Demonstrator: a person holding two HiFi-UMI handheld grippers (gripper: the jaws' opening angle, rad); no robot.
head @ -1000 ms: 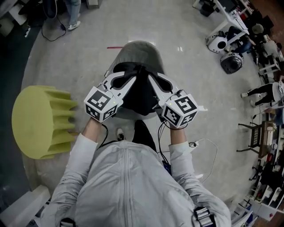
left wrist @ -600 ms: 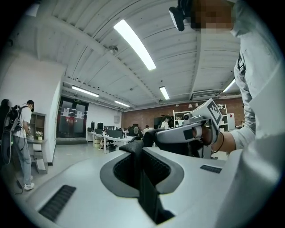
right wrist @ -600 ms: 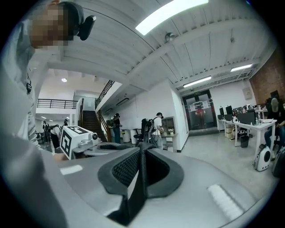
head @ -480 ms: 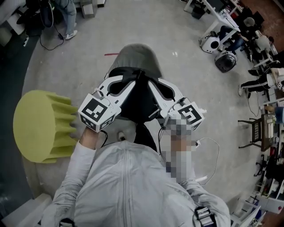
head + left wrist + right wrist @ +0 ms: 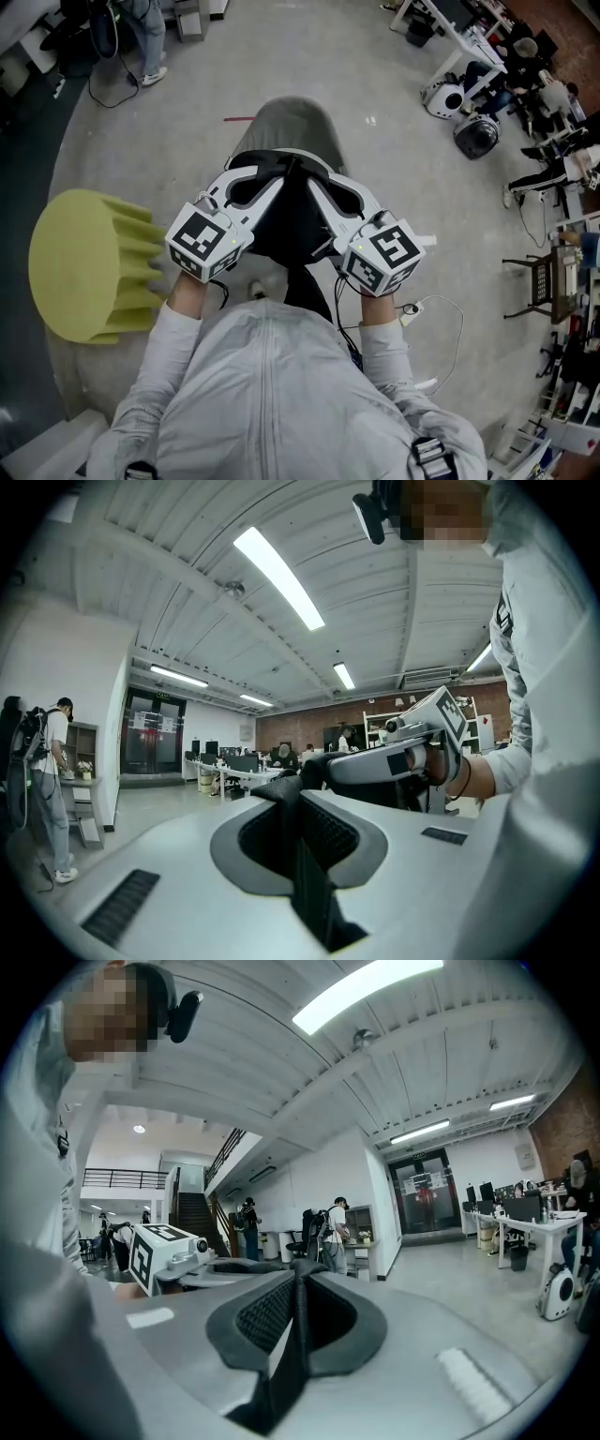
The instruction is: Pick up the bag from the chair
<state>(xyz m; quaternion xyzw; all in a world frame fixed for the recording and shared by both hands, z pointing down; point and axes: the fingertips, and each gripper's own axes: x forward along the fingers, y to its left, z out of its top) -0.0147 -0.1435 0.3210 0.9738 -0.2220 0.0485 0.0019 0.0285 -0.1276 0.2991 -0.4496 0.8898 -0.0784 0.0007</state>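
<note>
A black bag [image 5: 291, 211] hangs between my two grippers, over the grey rounded chair [image 5: 300, 122], in the head view. My left gripper [image 5: 278, 174] and right gripper [image 5: 307, 174] meet tip to tip at the bag's top. In the left gripper view, the left gripper [image 5: 292, 799] is shut on a black strap [image 5: 305, 874] that runs between its pads, and the right gripper's body [image 5: 394, 757] shows just beyond. The right gripper [image 5: 298, 1283] is likewise shut on a black strap [image 5: 281, 1372]. Most of the bag's lower part is hidden by the grippers and my body.
A yellow ribbed stool [image 5: 84, 262] stands on the floor at the left. A white plug block with a cable [image 5: 410, 307] lies at the right by my feet. Desks, seated people and round white and black gear [image 5: 464, 117] fill the upper right. A person's legs [image 5: 150, 37] are at the top left.
Both grippers have risen a little with the bag and drawn toward my body. The chair now shows more of its seat beyond the bag. Jaws unchanged.
</note>
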